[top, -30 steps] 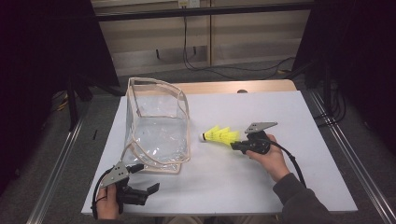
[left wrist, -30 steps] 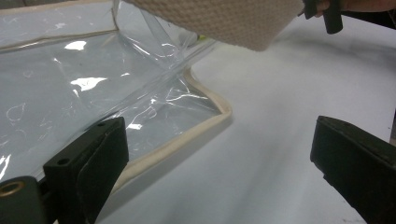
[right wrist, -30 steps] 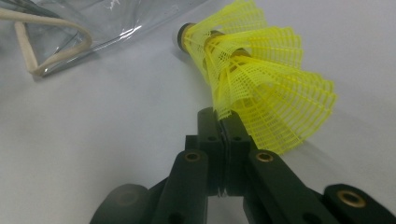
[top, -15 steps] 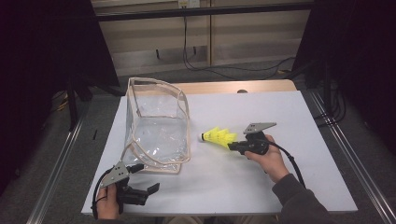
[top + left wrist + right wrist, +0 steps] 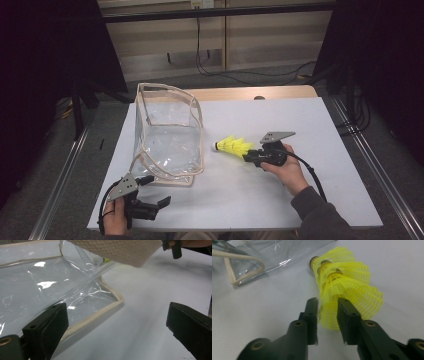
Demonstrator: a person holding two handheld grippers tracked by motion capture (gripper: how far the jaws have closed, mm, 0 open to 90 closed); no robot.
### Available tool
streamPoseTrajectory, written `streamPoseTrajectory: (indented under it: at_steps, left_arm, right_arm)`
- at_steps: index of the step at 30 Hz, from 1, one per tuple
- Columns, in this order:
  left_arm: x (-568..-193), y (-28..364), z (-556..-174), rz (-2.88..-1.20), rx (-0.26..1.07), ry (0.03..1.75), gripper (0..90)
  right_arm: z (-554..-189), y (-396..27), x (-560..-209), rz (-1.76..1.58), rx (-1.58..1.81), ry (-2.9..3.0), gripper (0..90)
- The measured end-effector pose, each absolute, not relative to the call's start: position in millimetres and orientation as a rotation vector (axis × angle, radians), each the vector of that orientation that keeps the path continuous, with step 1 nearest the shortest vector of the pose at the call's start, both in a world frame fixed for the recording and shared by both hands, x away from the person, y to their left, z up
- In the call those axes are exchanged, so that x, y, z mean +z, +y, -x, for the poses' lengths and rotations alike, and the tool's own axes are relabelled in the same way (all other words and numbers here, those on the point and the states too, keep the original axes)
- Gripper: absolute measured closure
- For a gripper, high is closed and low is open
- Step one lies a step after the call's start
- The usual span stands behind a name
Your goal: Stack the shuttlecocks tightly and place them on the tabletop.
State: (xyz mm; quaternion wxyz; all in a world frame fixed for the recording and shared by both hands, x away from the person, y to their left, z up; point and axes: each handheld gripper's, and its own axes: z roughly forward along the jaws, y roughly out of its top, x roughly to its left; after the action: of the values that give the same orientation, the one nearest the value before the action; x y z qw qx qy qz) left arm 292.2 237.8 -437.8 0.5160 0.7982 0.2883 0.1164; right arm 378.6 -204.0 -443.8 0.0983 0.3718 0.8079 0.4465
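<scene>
A nested stack of yellow mesh shuttlecocks [image 5: 234, 146] lies on its side on the white board, cork ends toward the clear bag. My right gripper [image 5: 248, 156] sits just behind it. In the right gripper view its jaws [image 5: 327, 301] straddle the rim of the rear skirt [image 5: 352, 282]; they have just been opening and stand slightly apart with the mesh loose between them. The clear plastic bag [image 5: 167, 135] with beige trim stands open at the left. My left gripper [image 5: 156, 190] rests near the board's front left, open, jaws [image 5: 117, 312] wide beside the bag's bottom corner [image 5: 117, 298].
The white board [image 5: 300, 200] covers a wooden table [image 5: 235, 93]; bare board lies to the right and front. Metal rails [image 5: 372, 165] run along both sides. Cables [image 5: 210, 70] hang on the floor behind. The right gripper's cable [image 5: 312, 175] trails along the forearm.
</scene>
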Motion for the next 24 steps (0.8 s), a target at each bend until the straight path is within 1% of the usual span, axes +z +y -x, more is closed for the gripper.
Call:
streamPoseTrajectory:
  at_steps: [3,5,10,17,24]
  left_arm:
    - [-438,238,-292,-1.917,0.281,0.694,3.8]
    - [-438,238,-292,-1.917,0.281,0.695,3.8]
    - [-438,237,-292,-1.914,0.281,0.694,3.6]
    - [-438,238,-292,-1.919,0.278,0.695,3.7]
    - [-438,238,-293,-1.916,0.274,0.695,3.8]
  right_arm:
    - [-379,-204,-443,-1.108,1.312,2.375,59.2]
    - [-379,-203,-442,-1.113,1.319,2.365,56.8]
    - [-381,-198,-443,-1.126,1.28,2.353,45.1]
    - [-382,-187,-446,-1.146,1.285,2.333,38.0]
    - [-384,-180,-448,-1.162,1.288,2.314,37.6]
